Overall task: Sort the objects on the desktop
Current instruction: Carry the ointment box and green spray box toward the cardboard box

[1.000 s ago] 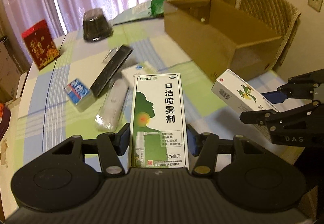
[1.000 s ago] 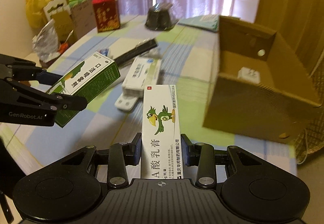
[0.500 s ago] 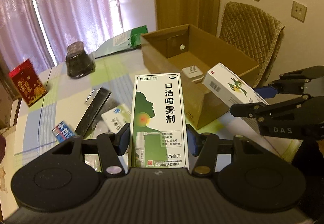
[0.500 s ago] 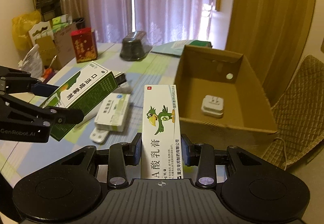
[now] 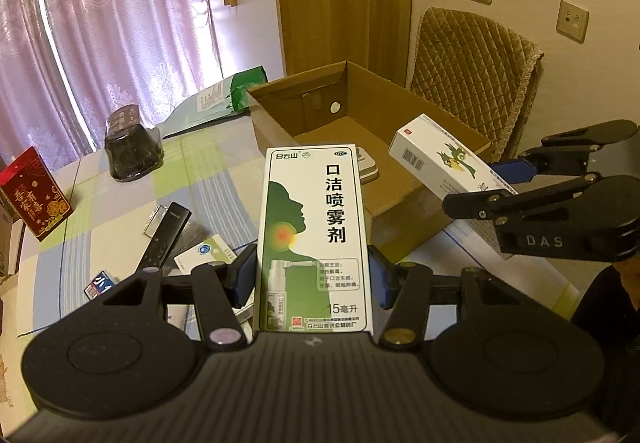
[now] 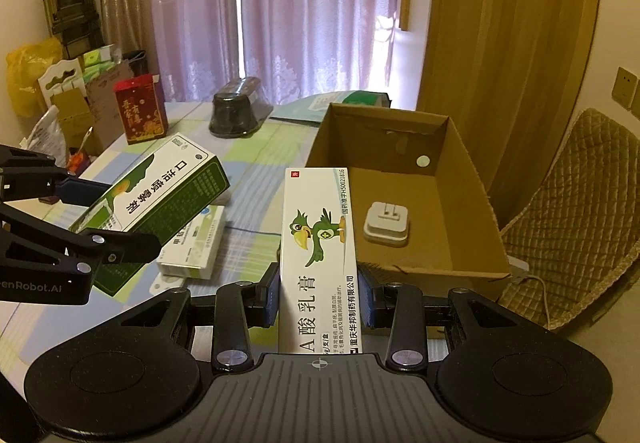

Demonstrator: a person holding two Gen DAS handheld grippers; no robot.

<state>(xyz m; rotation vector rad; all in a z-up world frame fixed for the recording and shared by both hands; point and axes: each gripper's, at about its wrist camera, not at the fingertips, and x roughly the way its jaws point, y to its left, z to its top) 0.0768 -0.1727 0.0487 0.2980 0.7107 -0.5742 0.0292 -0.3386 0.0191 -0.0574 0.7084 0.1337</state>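
Left gripper [image 5: 312, 279]: clamped on spray box [image 5: 314, 227], centre frame.
Right gripper [image 6: 319, 301]: clamped on ointment box [image 6: 318, 243].
Risk: both boxes collide over carton [image 6: 464, 179], or clip its rim.

Held above the table, a white-and-green throat-spray box [image 5: 314, 239] and a white parrot-print ointment box [image 6: 318, 259], each clamped lengthwise, the latter's far end apparently over the near wall of an open cardboard box [image 6: 472, 179] containing a white adapter [image 6: 387, 223].

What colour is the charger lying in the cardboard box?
White or pale grey charger, clearest in the right wrist view; the left wrist view mostly hides it.
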